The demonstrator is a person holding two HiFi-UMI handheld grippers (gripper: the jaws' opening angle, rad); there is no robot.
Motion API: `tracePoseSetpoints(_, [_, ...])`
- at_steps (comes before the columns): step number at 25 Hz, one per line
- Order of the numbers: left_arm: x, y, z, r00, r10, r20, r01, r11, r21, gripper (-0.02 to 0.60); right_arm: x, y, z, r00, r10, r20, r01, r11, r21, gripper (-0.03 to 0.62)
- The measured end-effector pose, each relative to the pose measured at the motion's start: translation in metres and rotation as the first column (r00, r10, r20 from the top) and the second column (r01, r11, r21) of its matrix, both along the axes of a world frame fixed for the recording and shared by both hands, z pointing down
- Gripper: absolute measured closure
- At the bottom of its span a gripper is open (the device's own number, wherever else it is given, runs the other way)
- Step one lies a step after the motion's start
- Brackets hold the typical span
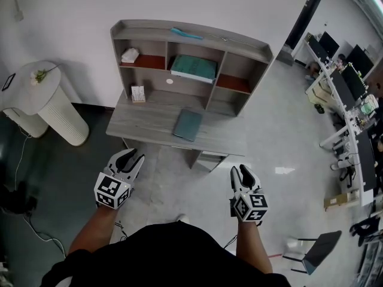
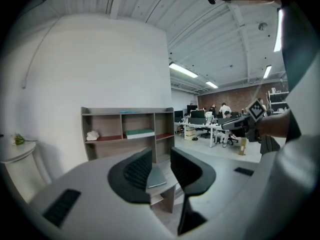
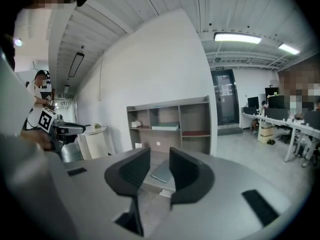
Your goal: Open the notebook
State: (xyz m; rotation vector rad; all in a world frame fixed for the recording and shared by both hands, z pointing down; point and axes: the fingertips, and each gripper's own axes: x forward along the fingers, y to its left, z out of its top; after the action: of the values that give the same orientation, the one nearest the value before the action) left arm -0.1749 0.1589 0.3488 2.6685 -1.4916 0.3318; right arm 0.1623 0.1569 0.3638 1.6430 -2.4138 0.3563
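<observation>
The teal notebook [image 1: 188, 125] lies closed on the grey wooden surface [image 1: 143, 119]; left tool [image 1: 134, 156] and right tool [image 1: 239, 170] gape empty. Both aim there, presumably to reach it.

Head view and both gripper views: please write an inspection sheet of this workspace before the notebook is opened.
Surface: grey desk with a shelf unit on top.
Job's things: notebook lies closed, flat on the desk.
Clutter: small white item on desk; teal flat item and white object on shelves.
Grippers: left gripper and right gripper open, empty, short of the desk.
Cables: thin cable on floor at left.
Surroundings: round white side table; office desks with monitors at right.
</observation>
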Motion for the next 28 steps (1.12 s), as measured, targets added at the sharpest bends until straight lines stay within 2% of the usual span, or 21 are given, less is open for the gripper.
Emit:
tracePoseSetpoints(11, [0.035, -0.028, 0.010, 0.999, -0.030, 0.024, 0.030, 0.999, -0.025, 0.462, 0.028, -0.046, 0.015, 0.998, -0.064, 0.020, 0.064, 0.998, -0.016, 0.460])
tracePoseSetpoints(28, [0.079, -0.041, 0.015, 0.998, -0.032, 0.053, 0.034, 0.999, -0.039, 0.462, 0.058, -0.068, 0.033, 0.995, -0.099, 0.030, 0.100, 0.994, -0.043, 0.456])
